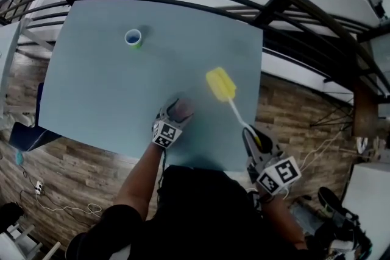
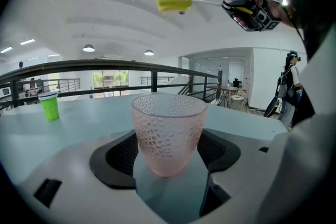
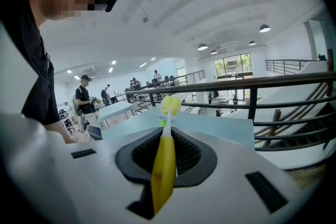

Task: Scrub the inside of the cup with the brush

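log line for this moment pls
left gripper shut on cup, cup upright | right gripper shut on brush handle | brush head raised, outside cup | scrubbing not begun

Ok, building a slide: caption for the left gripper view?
Left tool gripping a pink dimpled cup, yellow brush held overhead.

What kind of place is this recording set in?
Probably the upper floor of a big open office or workshop: a blue table beside a black railing, more tables and people behind, round ceiling lights.
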Demonstrator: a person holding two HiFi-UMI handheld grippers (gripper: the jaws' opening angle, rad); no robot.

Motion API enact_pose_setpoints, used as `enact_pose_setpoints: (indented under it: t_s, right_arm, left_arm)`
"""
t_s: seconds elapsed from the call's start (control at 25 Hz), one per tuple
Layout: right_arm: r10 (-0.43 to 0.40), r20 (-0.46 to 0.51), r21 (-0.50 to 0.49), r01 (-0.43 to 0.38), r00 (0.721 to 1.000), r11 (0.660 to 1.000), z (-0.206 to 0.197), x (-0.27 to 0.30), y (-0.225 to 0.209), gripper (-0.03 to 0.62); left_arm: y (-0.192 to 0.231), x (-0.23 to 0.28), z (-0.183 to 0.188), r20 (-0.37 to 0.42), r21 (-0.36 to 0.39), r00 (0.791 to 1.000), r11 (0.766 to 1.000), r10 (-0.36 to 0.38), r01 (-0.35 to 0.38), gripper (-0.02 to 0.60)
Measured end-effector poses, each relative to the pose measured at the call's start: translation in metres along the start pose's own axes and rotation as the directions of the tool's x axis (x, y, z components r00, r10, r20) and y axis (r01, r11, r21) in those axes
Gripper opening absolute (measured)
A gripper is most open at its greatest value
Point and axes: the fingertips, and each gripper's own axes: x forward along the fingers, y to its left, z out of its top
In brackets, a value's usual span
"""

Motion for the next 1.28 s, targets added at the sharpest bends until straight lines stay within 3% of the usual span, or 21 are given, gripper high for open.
enact_pose_setpoints:
  t_s: [0.12,0.36,0.72,1.08,1.28]
  right_arm:
    - [0.001,-0.005,0.0,-0.001,1.0,1.0,0.004,0.001,-0.003,0.043]
    - [0.014,0.024,-0.021,-0.013,1.0,1.0,0.007,-0.001,-0.009,0.043]
    - [0.091,-0.041,-0.112,-0.095,0.995,0.989,0.018,-0.028,0.002,0.043]
    - [0.199,-0.184,-0.256,-0.242,0.963,0.936,0.023,-0.047,0.031,0.043]
    - [0.189,-0.225,-0.346,-0.26,0.956,0.901,0.031,-0.03,0.048,0.043]
  left_arm:
    - [-0.001,0.0,0.001,-0.026,-0.019,0.999,1.0,-0.019,0.019,0.356]
    - [0.007,-0.003,0.02,-0.059,0.026,0.998,0.999,-0.028,0.03,0.354]
    - [0.003,-0.062,0.115,-0.051,0.103,0.998,0.994,-0.023,0.028,0.353]
    - [0.003,-0.131,0.218,-0.051,0.238,0.999,0.971,0.001,0.011,0.353]
    - [0.024,-0.163,0.23,-0.118,0.329,0.992,0.944,0.036,0.005,0.353]
